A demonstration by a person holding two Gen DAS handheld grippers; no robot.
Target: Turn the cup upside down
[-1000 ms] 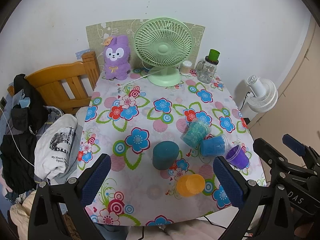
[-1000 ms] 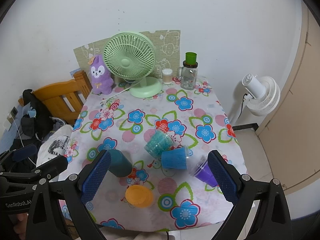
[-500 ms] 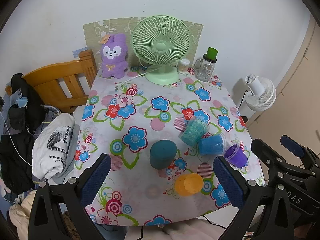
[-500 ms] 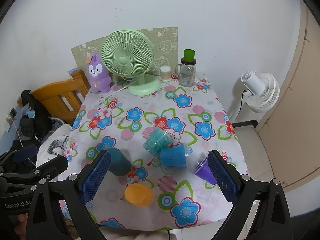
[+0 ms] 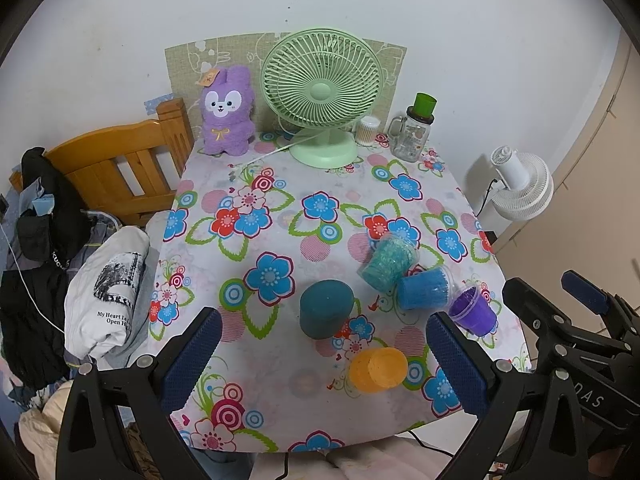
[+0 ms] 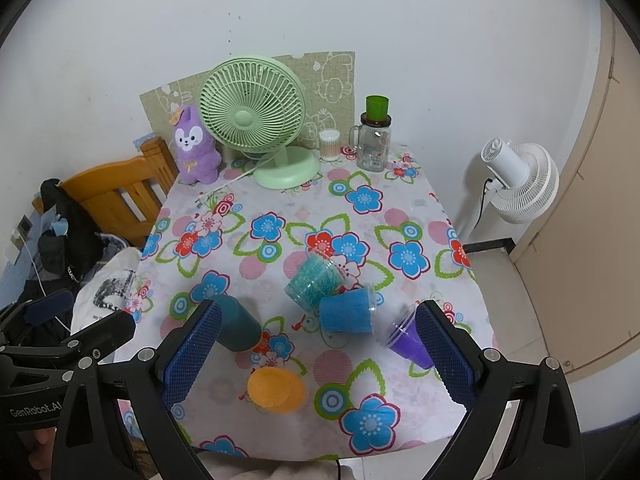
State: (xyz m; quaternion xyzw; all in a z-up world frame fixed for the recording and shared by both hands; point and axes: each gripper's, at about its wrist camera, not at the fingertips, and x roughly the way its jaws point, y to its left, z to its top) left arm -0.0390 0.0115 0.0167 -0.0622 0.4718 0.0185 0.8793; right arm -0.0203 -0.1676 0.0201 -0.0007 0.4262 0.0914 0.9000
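Note:
Several plastic cups sit on the flowered tablecloth [image 5: 256,240] near its front right. A dark teal cup [image 5: 326,314] [image 6: 236,326] and an orange cup [image 5: 378,369] [image 6: 275,388] stand upside down. A turquoise cup [image 5: 387,265] [image 6: 314,280], a blue cup [image 5: 424,289] [image 6: 347,312] and a purple cup [image 5: 472,312] [image 6: 408,340] lie tipped on their sides. My left gripper [image 5: 322,364] is open and empty, held above the table's front edge. My right gripper [image 6: 316,358] is open and empty, to the right of the left one.
A green desk fan [image 5: 322,92], a purple plush rabbit [image 5: 226,114], a cotton-swab jar [image 5: 367,130] and a glass mug with a green lid [image 5: 414,132] line the back edge. A wooden chair [image 5: 116,164] with clothes stands left; a white floor fan [image 5: 520,184] stands right.
Both grippers have drawn back and risen a little, so the table looks slightly farther away. The cups have not moved.

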